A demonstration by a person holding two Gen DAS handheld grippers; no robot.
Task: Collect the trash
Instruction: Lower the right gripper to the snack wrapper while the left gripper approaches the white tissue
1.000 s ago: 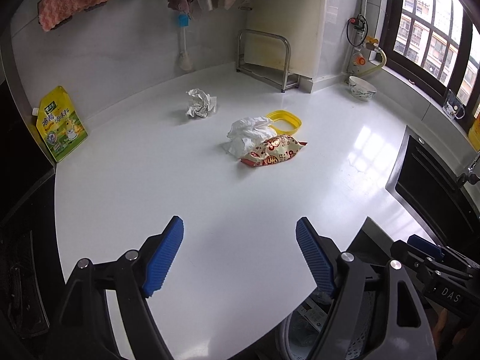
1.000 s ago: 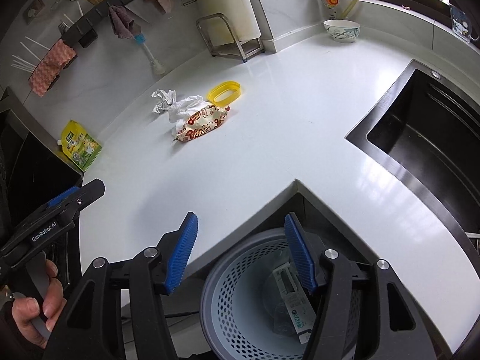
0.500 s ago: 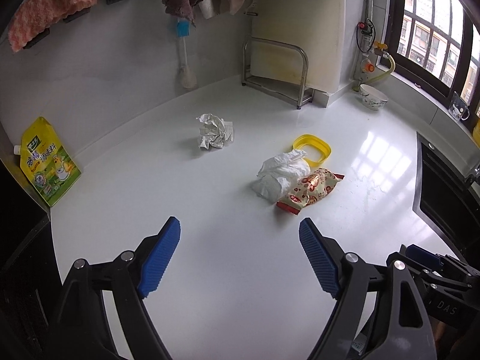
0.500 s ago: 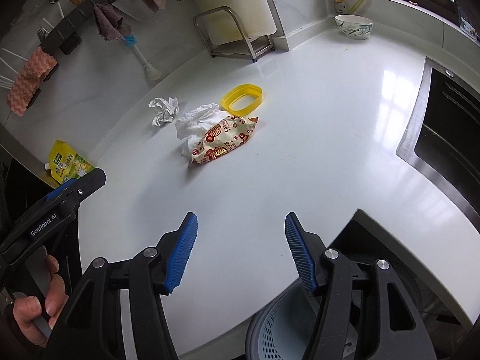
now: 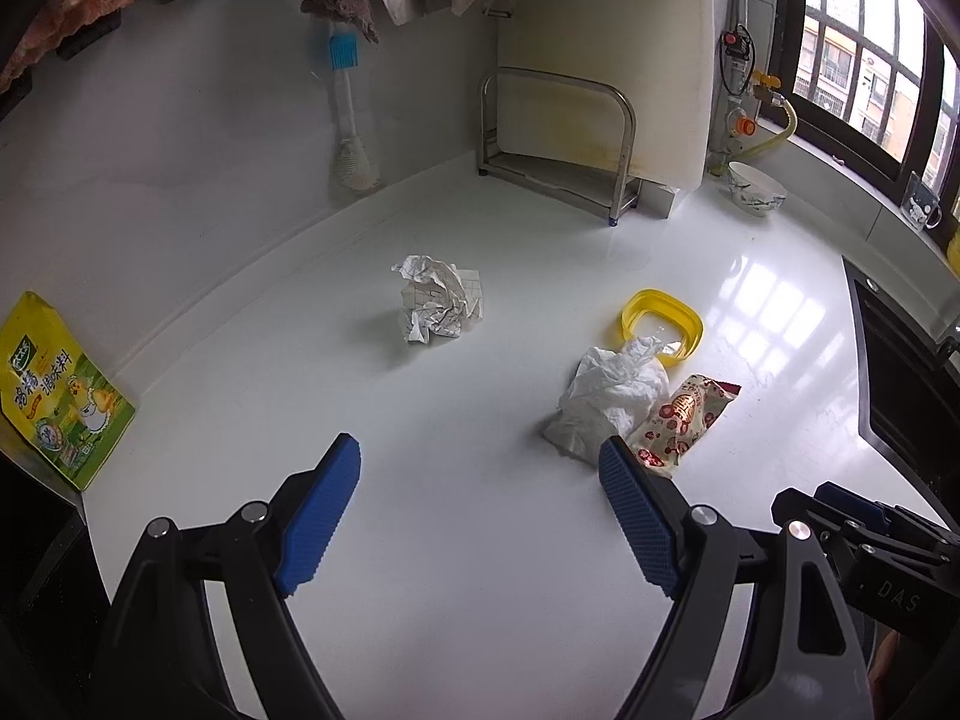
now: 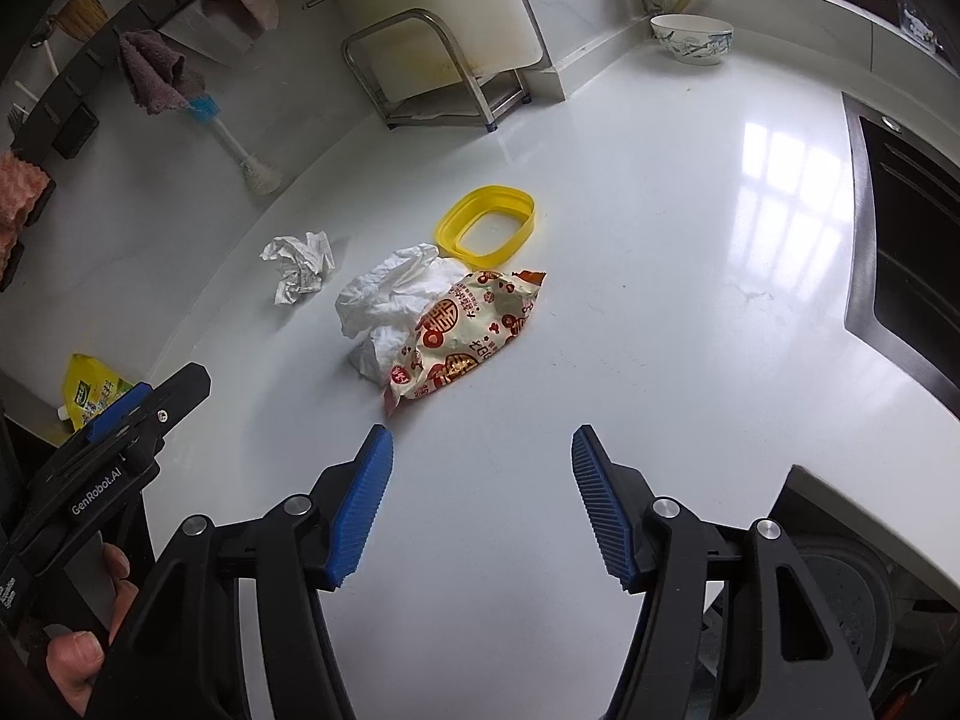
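Snack wrapper (image 6: 465, 333) lies flat on the white table (image 6: 660, 300), near middle, its far edge touching a crumpled white tissue (image 6: 390, 294); yellow plastic ring-lid (image 6: 486, 221) just behind both, and a balled sheet of grid paper (image 6: 298, 264) sits apart to the left.

What changed: a sec ago the right gripper (image 6: 480, 498) hung over the mesh bin at the table's edge; now it's out over the table w/ the wrapper just ahead of its tips, bin only a sliver at lower right. Left gripper (image 5: 480, 516) has also come fwd, paper ball ahead of it. Prob means the next pickup is starting, four pieces left to collect.

Both grippers are spread wide, nothing held.

Materials: wrapper is glossy printed foil/plastic, pillow-shaped, likely slippery. Tissue soft, thin, will squash. Paper ball stiff, creased, springy. Lid rigid, smooth, rounded rectangle, hollow centre. Table glossy, hard, reflects the window.
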